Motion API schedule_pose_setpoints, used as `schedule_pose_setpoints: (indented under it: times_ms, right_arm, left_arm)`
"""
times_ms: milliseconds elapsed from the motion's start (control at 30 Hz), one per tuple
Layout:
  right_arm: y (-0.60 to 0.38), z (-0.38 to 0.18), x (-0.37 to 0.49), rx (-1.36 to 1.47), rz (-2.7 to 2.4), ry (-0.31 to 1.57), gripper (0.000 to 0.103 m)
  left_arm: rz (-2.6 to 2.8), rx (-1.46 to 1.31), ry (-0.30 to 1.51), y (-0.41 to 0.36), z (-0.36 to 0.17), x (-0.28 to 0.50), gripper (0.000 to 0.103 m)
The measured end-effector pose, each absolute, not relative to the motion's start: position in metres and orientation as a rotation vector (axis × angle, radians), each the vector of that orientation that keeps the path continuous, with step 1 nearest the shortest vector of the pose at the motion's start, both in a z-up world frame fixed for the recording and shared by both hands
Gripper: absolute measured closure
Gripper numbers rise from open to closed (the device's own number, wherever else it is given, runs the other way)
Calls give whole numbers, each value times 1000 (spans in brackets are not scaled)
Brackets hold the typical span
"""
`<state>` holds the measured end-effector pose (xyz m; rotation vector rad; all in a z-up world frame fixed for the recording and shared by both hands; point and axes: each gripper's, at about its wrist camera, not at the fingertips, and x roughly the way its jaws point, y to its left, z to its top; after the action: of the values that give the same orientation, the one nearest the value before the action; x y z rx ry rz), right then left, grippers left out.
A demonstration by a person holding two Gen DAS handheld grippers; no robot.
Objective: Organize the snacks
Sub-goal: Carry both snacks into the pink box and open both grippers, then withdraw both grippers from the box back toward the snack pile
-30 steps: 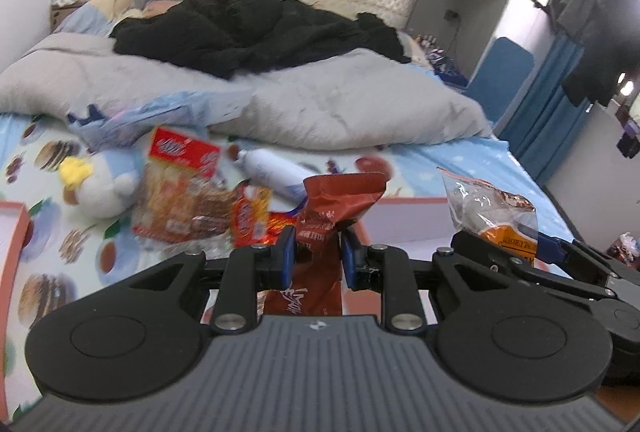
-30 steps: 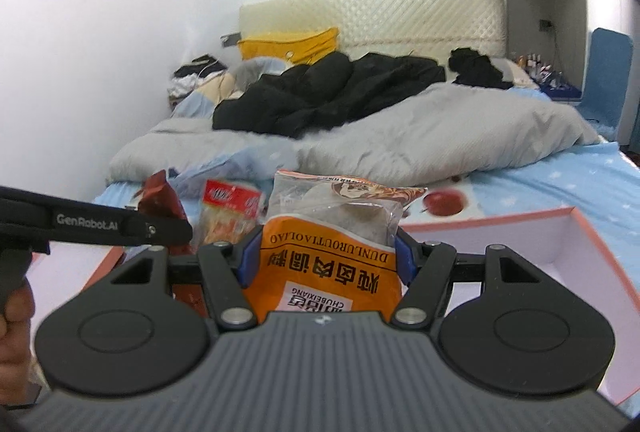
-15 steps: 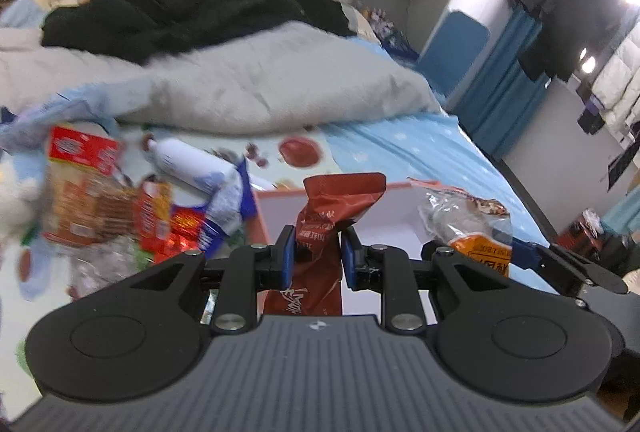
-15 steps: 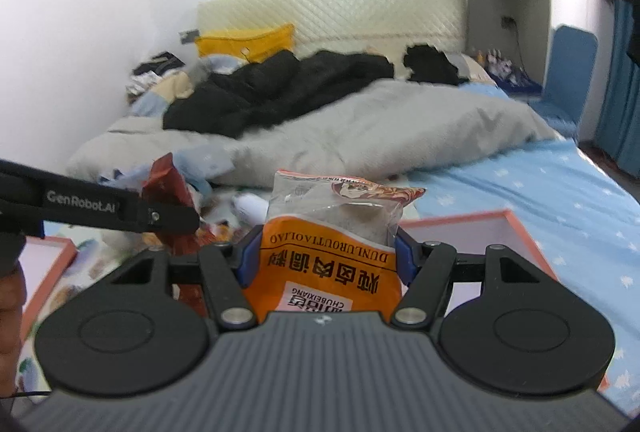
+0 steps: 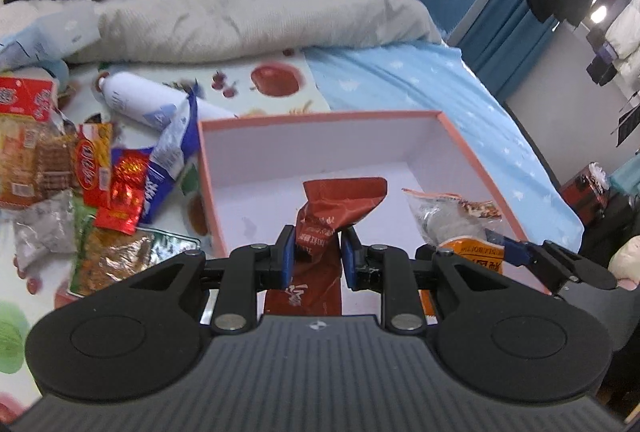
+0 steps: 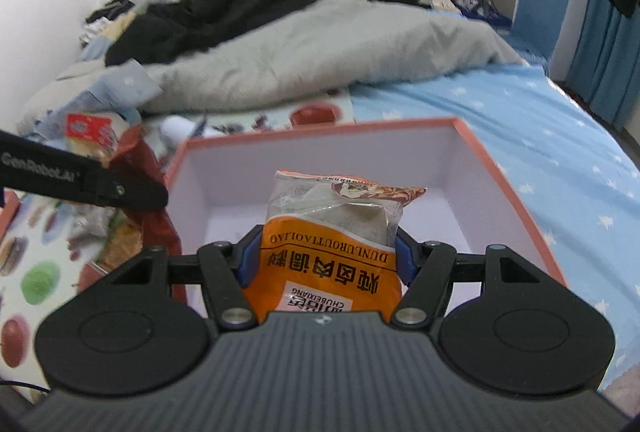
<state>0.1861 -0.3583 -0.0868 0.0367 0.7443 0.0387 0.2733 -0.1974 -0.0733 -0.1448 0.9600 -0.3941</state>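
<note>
1. L gripper (image 5: 316,256) is clamped on the red-brown packet (image 5: 328,228), centre of the left wrist view; blue pads pinch it about mid-height, crumpled top flaring above the jaws.
2. R gripper (image 6: 322,258) is clamped on the orange-and-clear packet (image 6: 332,244), centre of the right wrist view; it shows again at lower right of the left wrist view.
3. Both packets hang over the pink box (image 5: 400,148), which fills the middle of each frame; its white floor looks bare, though the near part is hidden behind the grippers, so can't be sure.
4. Handling, red-brown packet: light, thin crinkly film, soft, prob. slippery. It folds under the pinch, so grip the body rather than the floppy sealed end.
5. Handling, orange-and-clear packet: wider, puffier, contents seem loose and perhaps crushable; a gentle squeeze across the printed lower half suits it, as here.
6. Remaining snack pile (image 5: 92,176) sits at left of the left wrist view, just beside the box wall, w/ a white bottle (image 5: 136,104) above it.
7. Judgement: 2 packets ready to drop into the box; the pile is yet to be sorted.
</note>
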Motion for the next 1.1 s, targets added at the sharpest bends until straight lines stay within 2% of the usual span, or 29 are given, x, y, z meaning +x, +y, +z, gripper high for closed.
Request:
schedule_pose_setpoints:
  times_ms: [167,200,233,300,467,567,933,1000,1100]
  right_arm:
    - [-366,-105,187,44,25,793,33]
    - [-367,-107,186,45,23,799,33]
    - [-368,-109,186,45,23,802,33]
    - [-370,-114,185,51,21,805,33]
    - [-370,-118,185,68,15,812,31]
    - [-371,-116,185,80,16,803,15]
    - [-363,-84,176,97,26,712,13]
    - [-361,-76,173,107,26,683,0]
    - [-358,-63,168,133,31,646,0]
  left_arm:
    - [-394,-134,987,-202,-86,278,72]
    - [-393,-128,988,-203,-88,278,63]
    - [-401,-126,986,-203,-89,278,48]
    - [-390,-113,974,-202,-91,275,40]
    - [-377,-94,957,-196,-89,272,40]
    - [-374,-99,939,-191,-83,271,40]
    - [-361,-119,842,-165,-48,252,40]
    - [-360,-119,820,-159,-41,246,40]
    - [-353,-117,786,-149,-30,237,40]
